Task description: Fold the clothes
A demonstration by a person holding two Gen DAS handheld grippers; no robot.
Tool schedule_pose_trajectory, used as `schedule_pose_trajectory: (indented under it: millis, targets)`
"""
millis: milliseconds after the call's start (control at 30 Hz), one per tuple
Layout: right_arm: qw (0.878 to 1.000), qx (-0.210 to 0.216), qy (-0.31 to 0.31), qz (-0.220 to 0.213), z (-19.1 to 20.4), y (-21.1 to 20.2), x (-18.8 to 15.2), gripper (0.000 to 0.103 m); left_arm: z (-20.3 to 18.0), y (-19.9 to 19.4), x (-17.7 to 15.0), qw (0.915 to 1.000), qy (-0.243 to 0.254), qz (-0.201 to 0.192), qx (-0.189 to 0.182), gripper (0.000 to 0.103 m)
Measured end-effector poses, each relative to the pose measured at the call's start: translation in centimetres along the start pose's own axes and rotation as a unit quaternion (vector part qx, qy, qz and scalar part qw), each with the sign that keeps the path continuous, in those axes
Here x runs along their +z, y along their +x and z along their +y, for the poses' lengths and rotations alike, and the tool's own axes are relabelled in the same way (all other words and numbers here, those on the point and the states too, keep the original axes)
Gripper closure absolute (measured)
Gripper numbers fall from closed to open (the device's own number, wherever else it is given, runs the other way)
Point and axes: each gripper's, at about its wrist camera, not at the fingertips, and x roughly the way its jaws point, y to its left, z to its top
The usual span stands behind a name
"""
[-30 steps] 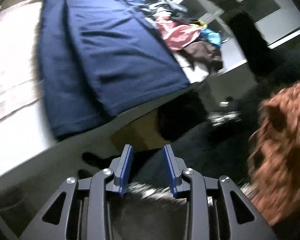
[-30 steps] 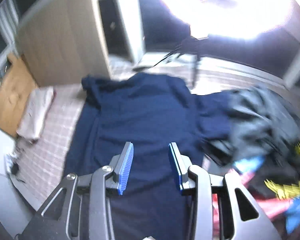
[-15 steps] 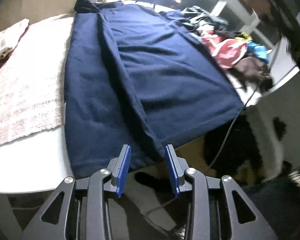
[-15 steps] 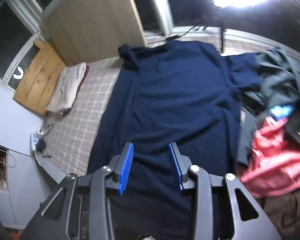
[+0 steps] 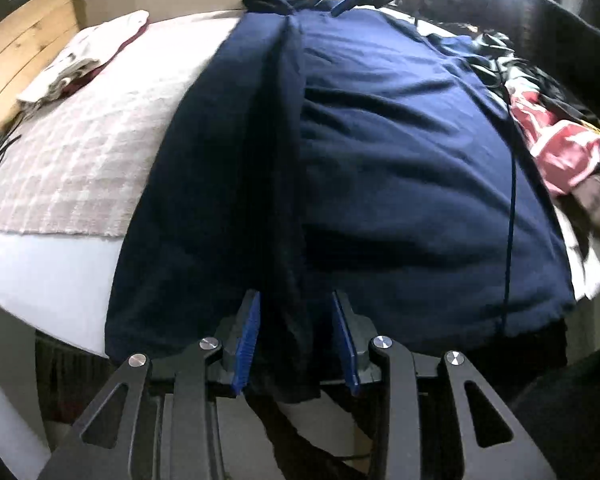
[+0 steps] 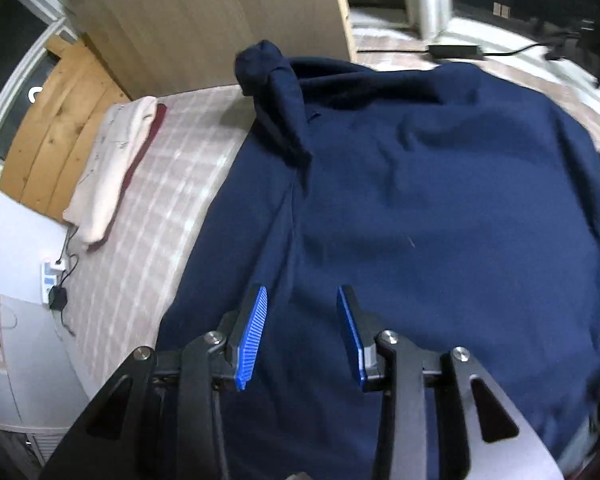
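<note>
Left wrist view: the left claw [image 5: 296, 340] is spread, its blue pads on either side of a dark fold at the near hem of the navy garment [image 5: 400, 168] — whether the pads touch the cloth I cannot tell. Ahead of the claw the garment lies spread flat on the table [image 5: 40, 264], over a pale checked cloth [image 5: 92, 160]. To the claw's right sits a heap of red and dark clothes [image 5: 560, 148]; far ahead, the right claw [image 5: 336, 0] hovers at the garment's far end.

Right wrist view: the right claw [image 6: 302, 332] is spread above the garment, pinching nothing. Ahead-left, a bunched sleeve end [image 6: 268, 72] stands up — further left lies a folded pale cloth [image 6: 112, 168].
</note>
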Motion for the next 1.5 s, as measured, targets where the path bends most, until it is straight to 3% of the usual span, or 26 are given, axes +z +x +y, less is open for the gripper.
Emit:
schedule_pose_trajectory:
  millis: [133, 267, 300, 333, 367, 600, 767, 867, 900, 933, 967, 1100, 1133, 1233, 1367, 1433, 1467, 1500]
  targets:
    - [1.000, -0.002, -0.019, 0.018, 0.7, 3.3, 2.1, 0.067, -0.4, 0.3, 0.5, 0.9997, -0.005, 0.006, 0.024, 0.074]
    - [0.999, 0.001, -0.035, 0.030, 1.1, 4.9, 2.5, 0.067, -0.4, 0.5, 0.7, 0.9994, -0.006, 0.009, 0.034, 0.095]
    - [0.999, 0.004, -0.039, 0.028, 1.2, 4.8, 2.5, 0.070, -0.4, 0.5, 0.8, 0.9993, -0.011, 0.010, 0.034, 0.098]
    - [0.999, 0.009, -0.043, 0.030, 1.2, 4.7, 2.5, 0.086, -0.3, 0.4, 0.9, 0.9993, -0.012, 0.010, 0.034, 0.100]
    - [0.998, 0.014, -0.046, 0.031, 1.3, 4.5, 2.4, 0.093, -0.3, 0.3, 1.1, 0.9993, -0.013, 0.011, 0.034, 0.100]
    - [0.995, 0.014, -0.102, 0.007, 3.1, 1.6, 1.7, 0.098, -1.2, -1.9, 2.2, 0.9998, 0.000, -0.004, 0.017, 0.101]
    - [0.995, -0.011, -0.100, -0.004, 2.6, 0.5, 1.0, 0.099, -2.1, -2.3, 2.5, 0.9999, 0.013, -0.007, 0.003, 0.101]
    - [0.995, -0.021, -0.093, 0.009, 1.8, 1.6, 0.4, 0.098, -2.7, -0.4, 2.1, 0.9995, 0.019, 0.027, 0.005, 0.095]
    - [0.995, -0.031, -0.094, 0.016, 1.6, 2.1, 0.2, 0.094, -2.8, 0.1, 1.9, 0.9990, 0.021, 0.039, 0.004, 0.094]
    - [0.994, -0.051, -0.097, 0.018, 1.6, 2.2, 0.0, 0.080, -2.7, 0.2, 1.7, 0.9987, 0.019, 0.047, 0.007, 0.092]
    - [0.993, -0.066, -0.099, 0.012, 1.6, 2.0, -0.3, 0.076, -2.3, -0.4, 1.5, 0.9990, 0.011, 0.044, 0.000, 0.087]
    - [0.987, -0.084, -0.109, -0.085, 2.6, -2.9, -2.5, 0.075, 0.8, -3.4, 0.7, 0.9992, -0.037, 0.018, 0.006, 0.070]
    - [0.985, -0.073, -0.128, -0.090, 3.5, -3.4, -3.3, 0.075, 1.8, -4.2, 0.5, 0.9986, -0.050, 0.010, 0.011, 0.069]
    - [0.978, -0.038, -0.185, -0.091, 6.8, -4.2, -6.3, 0.075, 5.8, -3.4, 0.4, 0.9926, -0.109, 0.024, 0.048, 0.069]
    - [0.967, -0.010, -0.248, -0.057, 9.5, -1.7, -7.5, 0.075, 7.1, -1.1, 1.0, 0.9919, -0.107, 0.034, 0.059, 0.071]
    - [0.967, 0.001, -0.252, -0.035, 10.0, 0.1, -8.1, 0.075, 6.9, -0.4, 1.2, 0.9932, -0.097, 0.033, 0.054, 0.082]
    - [0.967, 0.009, -0.252, -0.024, 10.2, 0.8, -8.0, 0.075, 6.7, -0.3, 1.1, 0.9940, -0.094, 0.032, 0.045, 0.098]
    - [0.967, 0.011, -0.254, -0.013, 10.3, 1.6, -7.9, 0.075, 6.6, -0.3, 1.1, 0.9947, -0.090, 0.032, 0.036, 0.099]
